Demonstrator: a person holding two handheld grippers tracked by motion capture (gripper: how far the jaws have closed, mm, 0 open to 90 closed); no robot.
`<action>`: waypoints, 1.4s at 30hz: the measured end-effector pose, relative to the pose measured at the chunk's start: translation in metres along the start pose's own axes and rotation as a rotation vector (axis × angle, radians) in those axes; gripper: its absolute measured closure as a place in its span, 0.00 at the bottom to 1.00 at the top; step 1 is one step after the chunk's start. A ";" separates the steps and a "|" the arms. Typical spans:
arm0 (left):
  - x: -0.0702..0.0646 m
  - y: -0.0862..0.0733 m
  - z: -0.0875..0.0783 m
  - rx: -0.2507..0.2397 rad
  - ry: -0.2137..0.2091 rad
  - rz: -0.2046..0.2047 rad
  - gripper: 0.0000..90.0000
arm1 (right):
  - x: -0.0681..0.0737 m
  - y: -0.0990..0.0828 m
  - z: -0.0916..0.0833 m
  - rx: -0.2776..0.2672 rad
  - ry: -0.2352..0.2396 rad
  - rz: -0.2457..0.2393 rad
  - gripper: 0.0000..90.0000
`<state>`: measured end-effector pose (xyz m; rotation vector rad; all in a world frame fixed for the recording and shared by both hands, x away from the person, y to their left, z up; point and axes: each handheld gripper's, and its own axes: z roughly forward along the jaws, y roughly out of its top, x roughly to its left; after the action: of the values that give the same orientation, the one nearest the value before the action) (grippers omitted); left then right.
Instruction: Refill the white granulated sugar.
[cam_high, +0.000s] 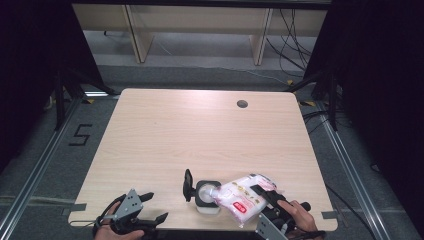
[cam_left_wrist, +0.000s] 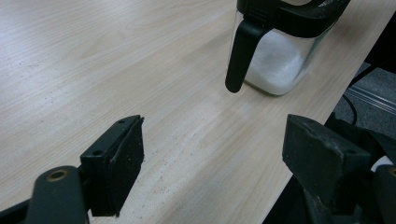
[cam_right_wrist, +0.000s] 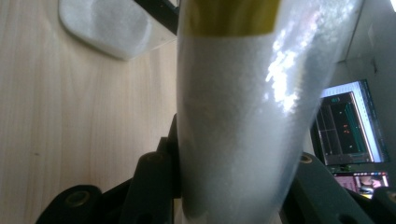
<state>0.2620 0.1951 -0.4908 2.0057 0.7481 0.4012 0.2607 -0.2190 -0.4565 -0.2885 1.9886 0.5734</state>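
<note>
A clear jar (cam_high: 207, 197) with a black rim is seen at the near edge of the table (cam_high: 200, 135), slightly right of centre. Its black flip lid (cam_high: 188, 185) is stood open on the jar's left side. White granules are held in the jar, filling the lower part as seen in the left gripper view (cam_left_wrist: 275, 65); the black lid hangs down the jar's side there (cam_left_wrist: 240, 58).

A plastic bag (cam_high: 245, 197), white and pink with a red label, is held tilted, its left end over the jar's open mouth. White granular contents are visible through the clear film in the right gripper view (cam_right_wrist: 238, 116), with a yellow band across the bag higher up.

The right gripper (cam_high: 267, 197) is clamped on the bag, its jaws pressed against both sides of the film. It is held at the near right corner by a hand (cam_high: 300, 217).

The left gripper (cam_high: 147, 207) is kept at the near left edge, jaws spread wide, nothing between them. Its pads (cam_left_wrist: 123, 161) hover low above bare tabletop, the jar well apart to the right.

The jar stands close to the near edge, with little margin there. The far and left parts of the tabletop lie open. A round cable hole (cam_high: 242, 104) is noted near the far right edge.
</note>
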 end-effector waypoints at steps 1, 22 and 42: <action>-0.001 0.000 -0.001 0.010 0.002 -0.024 0.22 | 0.003 -0.003 0.000 -0.001 0.009 0.078 0.74; -0.002 -0.001 0.004 0.014 -0.004 0.001 0.22 | -0.015 -0.049 0.052 -0.135 0.108 0.581 0.77; -0.002 -0.001 0.004 0.021 0.003 -0.026 0.22 | -0.015 -0.088 0.038 -0.149 0.065 0.919 0.77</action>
<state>0.2623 0.1916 -0.4934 2.0134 0.7831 0.3828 0.3350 -0.2758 -0.4816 0.5669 2.0786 1.2940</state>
